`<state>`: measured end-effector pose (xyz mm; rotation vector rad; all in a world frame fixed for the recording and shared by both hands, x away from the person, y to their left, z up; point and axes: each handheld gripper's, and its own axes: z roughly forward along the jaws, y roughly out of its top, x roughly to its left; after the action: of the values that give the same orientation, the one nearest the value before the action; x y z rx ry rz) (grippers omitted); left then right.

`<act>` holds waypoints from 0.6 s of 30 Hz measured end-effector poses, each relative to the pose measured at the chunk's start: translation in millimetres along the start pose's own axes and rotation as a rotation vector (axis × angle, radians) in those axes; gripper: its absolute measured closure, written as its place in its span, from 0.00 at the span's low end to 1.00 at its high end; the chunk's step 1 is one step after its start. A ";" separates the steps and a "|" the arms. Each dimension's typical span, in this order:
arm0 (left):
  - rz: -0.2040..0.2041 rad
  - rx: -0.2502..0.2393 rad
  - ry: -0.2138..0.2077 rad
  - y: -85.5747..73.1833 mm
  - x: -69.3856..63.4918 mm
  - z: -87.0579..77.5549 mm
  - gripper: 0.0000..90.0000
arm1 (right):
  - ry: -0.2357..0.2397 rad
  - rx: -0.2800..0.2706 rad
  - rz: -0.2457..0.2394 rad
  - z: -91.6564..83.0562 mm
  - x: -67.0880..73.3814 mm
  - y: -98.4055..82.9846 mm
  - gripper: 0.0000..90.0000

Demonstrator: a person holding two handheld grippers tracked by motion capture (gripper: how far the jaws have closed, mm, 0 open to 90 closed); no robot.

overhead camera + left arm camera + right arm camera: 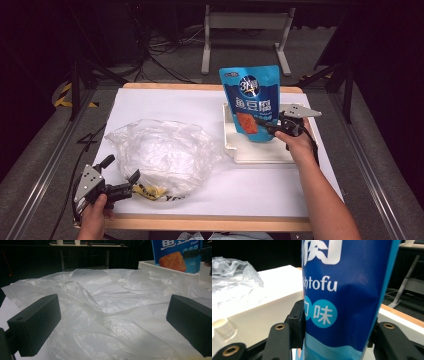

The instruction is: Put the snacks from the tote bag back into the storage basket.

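A blue fish tofu pouch (250, 100) stands upright on the white tray (260, 152) at the right of the table. My right gripper (265, 125) is shut on its lower part from the right side. In the right gripper view, both jaws press the pouch (342, 290) above the tray (262, 312). A crumpled clear plastic bag (160, 152) lies left of centre. My left gripper (121, 169) rests open at the bag's front left edge. In the left gripper view its jaws stand wide apart, with the bag (107, 302) spread out before them.
The table has a white top (210, 105) and a wooden rim (200, 222). Yellow print (150, 192) shows at the bag's near edge. Behind the table, a metal stand (245, 30) and cables lie on the dark floor.
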<state>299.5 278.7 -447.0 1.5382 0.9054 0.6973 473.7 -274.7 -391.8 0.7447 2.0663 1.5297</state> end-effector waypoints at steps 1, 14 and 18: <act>0.000 0.000 -0.001 0.0 -0.1 0.1 0.00 | -0.003 0.010 -0.002 -0.5 0.2 0.7 0.56; -0.001 0.001 -0.004 -0.2 -0.5 0.2 0.00 | -0.011 0.152 -0.033 -8.1 -2.7 7.5 0.52; -0.001 0.002 -0.003 -0.2 -0.3 0.2 0.00 | -0.020 0.181 -0.044 -9.9 -5.5 7.7 0.51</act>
<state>299.5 278.3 -447.3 1.5400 0.9055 0.6936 472.5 -283.6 -381.4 0.7705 2.2115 1.3190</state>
